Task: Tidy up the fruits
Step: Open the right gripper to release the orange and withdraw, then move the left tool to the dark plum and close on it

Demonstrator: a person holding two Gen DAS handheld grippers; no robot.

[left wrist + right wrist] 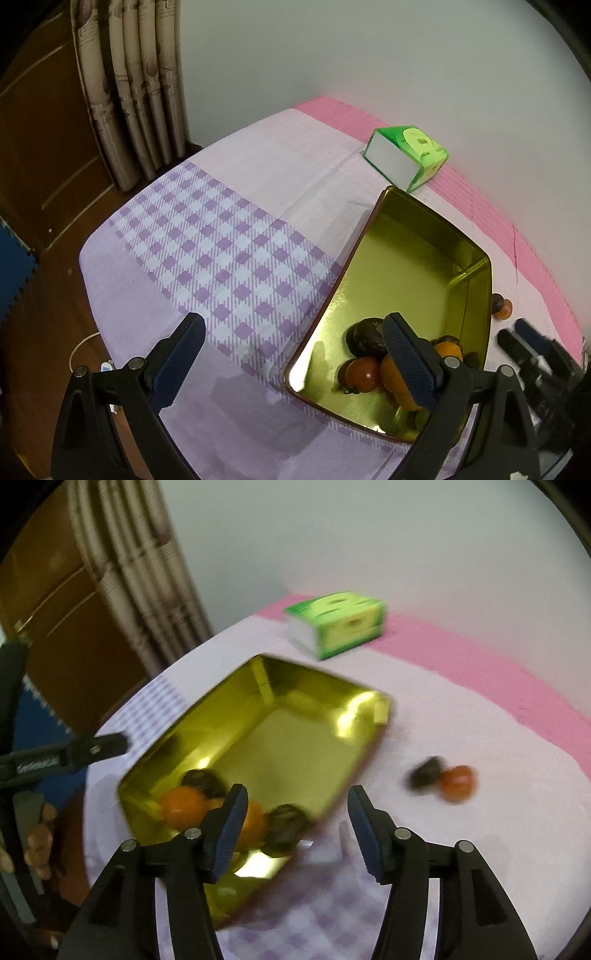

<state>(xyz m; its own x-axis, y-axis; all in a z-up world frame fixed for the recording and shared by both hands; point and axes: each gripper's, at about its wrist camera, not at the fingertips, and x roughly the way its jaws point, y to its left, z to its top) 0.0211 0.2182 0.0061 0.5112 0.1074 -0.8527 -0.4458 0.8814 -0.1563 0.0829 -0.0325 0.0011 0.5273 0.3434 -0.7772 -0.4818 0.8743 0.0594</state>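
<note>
A gold tin tray (406,258) sits on the cloth-covered surface (229,229) and serves as the collecting spot, which is why several fruits are bunched in its near corner: a dark round fruit (365,334), a red tomato-like one (364,373) and an orange (397,384), with more partly hidden behind the fingers. Two pieces lie outside the tray to its right, touching each other: a dark fruit (426,771) and an orange-red fruit (458,781). These look like what is left to gather.

The right gripper (297,830) hangs above the tray's near right corner with its fingers spread wide and nothing between them. This view is blurred, so the hand seems to be in motion; its direction cannot be told, though the loose pair to the right is the likely goal.

The left gripper (295,365) is held low over the surface at the tray's left edge, angled forward and down, its fingers released and empty, one of them overlapping the fruit pile in view.

A green tissue pack (406,157) stands well beyond the tray near the wall.
</note>
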